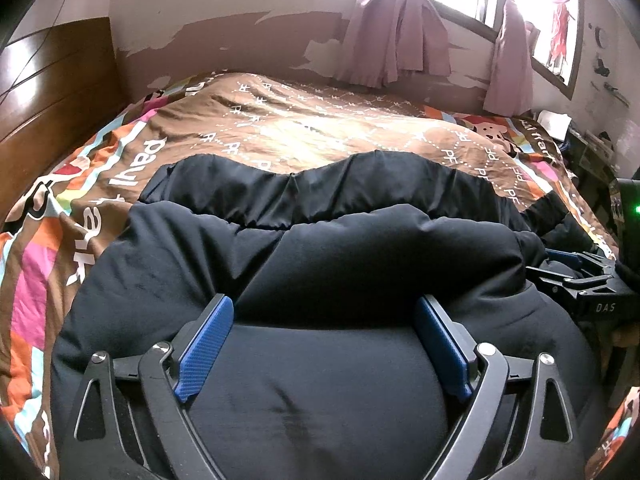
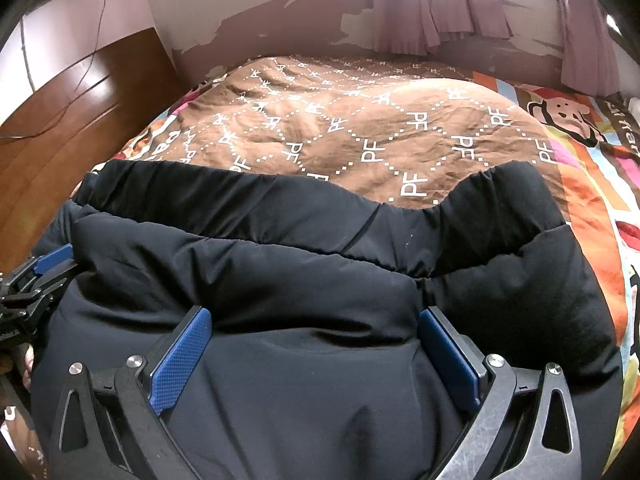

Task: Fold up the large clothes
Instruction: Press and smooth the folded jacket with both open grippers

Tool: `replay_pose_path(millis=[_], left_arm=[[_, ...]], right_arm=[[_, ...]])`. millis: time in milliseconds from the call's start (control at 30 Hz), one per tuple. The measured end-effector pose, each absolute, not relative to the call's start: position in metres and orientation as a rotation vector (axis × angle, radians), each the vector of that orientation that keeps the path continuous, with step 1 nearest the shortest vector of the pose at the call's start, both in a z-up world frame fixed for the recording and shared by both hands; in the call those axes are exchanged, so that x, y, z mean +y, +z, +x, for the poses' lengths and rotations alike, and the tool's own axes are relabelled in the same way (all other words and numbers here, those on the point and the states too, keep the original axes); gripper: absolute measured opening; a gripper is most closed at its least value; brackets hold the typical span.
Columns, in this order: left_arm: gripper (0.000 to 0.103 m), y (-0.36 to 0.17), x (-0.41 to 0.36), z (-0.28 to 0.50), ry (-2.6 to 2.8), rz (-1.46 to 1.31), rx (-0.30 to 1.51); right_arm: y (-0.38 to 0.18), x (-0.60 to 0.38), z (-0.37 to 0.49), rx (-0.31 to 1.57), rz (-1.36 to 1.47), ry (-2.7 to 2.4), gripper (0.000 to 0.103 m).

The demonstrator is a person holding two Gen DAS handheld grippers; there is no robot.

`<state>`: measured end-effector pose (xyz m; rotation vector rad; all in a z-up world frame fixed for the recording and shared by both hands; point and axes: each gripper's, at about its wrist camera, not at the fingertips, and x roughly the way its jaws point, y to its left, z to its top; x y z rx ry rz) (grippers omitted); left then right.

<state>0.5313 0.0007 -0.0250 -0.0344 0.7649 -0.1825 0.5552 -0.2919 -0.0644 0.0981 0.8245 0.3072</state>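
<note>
A large black padded jacket (image 1: 320,248) (image 2: 300,280) lies bunched on the bed in thick soft rolls, its hem edge toward the far side. My left gripper (image 1: 324,304) sits low over the near left part of it. Its blue pads (image 1: 204,348) stand wide apart with a puffy bulge of jacket between them, not pinched. My right gripper (image 2: 316,314) is likewise spread wide over the near right part, the fabric creased between its tips. Each gripper shows at the other view's edge: the right gripper (image 1: 568,264) and the left gripper (image 2: 48,270).
The jacket rests on a brown patterned bedspread (image 1: 300,132) (image 2: 360,128) with a bright cartoon border. A wooden headboard (image 1: 52,92) rises on the left. Pink curtains (image 1: 396,28) hang under a bright window behind. Cluttered furniture (image 1: 592,140) stands at the right. A person's hand (image 2: 26,364) shows at lower left.
</note>
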Motion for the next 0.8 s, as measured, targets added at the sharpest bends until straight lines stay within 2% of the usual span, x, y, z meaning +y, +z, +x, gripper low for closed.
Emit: replay_pose_path(millis=[800], left_arm=[[0.095,-0.029,0.001,0.521,-0.209,-0.027,0.725]], right_arm=[[-0.046,-0.319,0.516,0.744,0.138,0.22,0.103]])
